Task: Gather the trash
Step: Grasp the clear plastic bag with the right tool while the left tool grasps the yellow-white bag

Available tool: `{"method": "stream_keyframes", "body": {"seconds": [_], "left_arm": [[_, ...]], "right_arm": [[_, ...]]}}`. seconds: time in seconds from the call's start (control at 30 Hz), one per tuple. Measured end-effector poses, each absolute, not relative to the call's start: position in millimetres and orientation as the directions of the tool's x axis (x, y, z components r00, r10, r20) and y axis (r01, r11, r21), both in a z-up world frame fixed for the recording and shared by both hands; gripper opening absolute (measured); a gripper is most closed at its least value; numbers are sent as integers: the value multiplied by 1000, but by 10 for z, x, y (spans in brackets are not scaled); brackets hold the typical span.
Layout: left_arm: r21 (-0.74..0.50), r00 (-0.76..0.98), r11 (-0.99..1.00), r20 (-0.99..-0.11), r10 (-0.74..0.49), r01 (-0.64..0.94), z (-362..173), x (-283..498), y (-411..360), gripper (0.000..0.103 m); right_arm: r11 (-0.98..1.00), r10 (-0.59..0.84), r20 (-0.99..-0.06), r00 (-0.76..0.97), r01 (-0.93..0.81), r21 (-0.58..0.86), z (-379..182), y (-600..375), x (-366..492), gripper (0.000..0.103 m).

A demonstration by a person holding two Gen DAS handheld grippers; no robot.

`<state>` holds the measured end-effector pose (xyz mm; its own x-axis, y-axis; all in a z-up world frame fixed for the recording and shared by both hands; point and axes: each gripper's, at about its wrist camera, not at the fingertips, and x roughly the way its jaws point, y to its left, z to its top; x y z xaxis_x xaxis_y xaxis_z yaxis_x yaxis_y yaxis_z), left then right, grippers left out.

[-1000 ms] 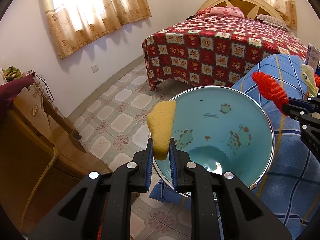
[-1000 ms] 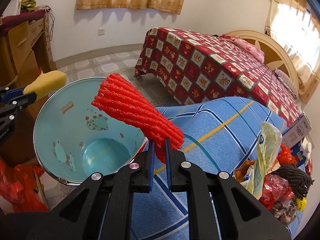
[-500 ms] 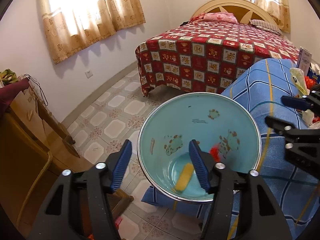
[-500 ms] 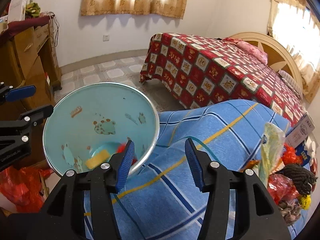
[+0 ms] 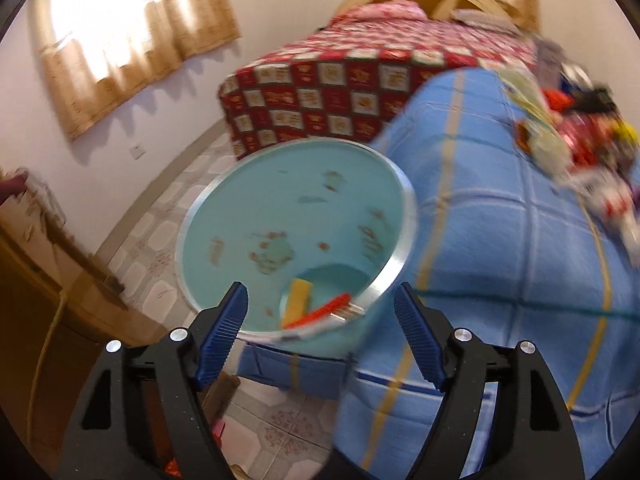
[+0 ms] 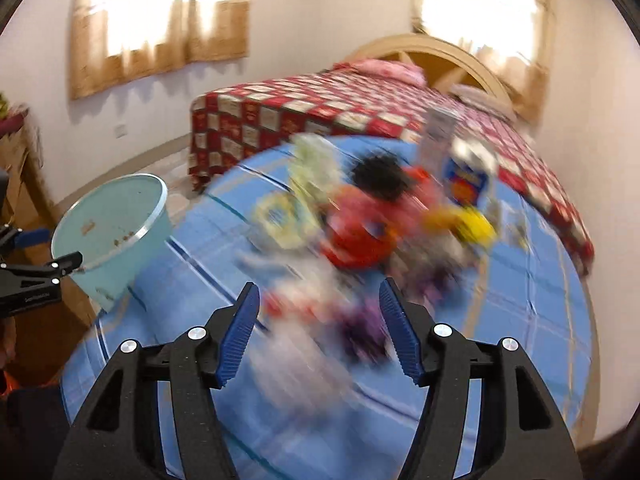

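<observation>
A light-blue bin (image 5: 280,216) stands at the left end of the blue checked table (image 5: 500,248). A yellow sponge (image 5: 298,296) and a red ribbed piece (image 5: 320,311) lie in its bottom. My left gripper (image 5: 320,336) is open and empty just in front of the bin. My right gripper (image 6: 320,332) is open and empty above the table (image 6: 520,340), facing a blurred pile of trash (image 6: 372,220). The bin (image 6: 112,232) and the left gripper's fingers (image 6: 40,276) show at the left of the right wrist view.
A bed with a red patterned cover (image 5: 360,76) stands behind the table. A wooden cabinet (image 5: 36,280) is at the left. Tiled floor (image 5: 160,216) lies between them. The trash pile (image 5: 572,148) sits at the table's far right; a white carton (image 6: 438,136) stands behind it.
Both grippers opened and dropped the yellow sponge and the red ribbed piece into the bin. Both views have since swung right toward the trash pile, with motion blur.
</observation>
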<state>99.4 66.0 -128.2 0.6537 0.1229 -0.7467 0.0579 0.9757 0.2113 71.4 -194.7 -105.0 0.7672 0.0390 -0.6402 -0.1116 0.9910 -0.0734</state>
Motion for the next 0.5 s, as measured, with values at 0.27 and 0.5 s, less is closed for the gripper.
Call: {"method": "stream_keyframes", "body": {"seconds": [0.27,0.5], "left_arm": [[249,654,966,-743,143,72,-1296,889,513,74],[234,653,971,-744,142,56,-1266,936,586,74]], "right_arm": [[989,106,-639,762,-147,-12,-1218,-1980,516,63],[980,157,-717,679,-197,28,-1480,-1896,667,37]]}}
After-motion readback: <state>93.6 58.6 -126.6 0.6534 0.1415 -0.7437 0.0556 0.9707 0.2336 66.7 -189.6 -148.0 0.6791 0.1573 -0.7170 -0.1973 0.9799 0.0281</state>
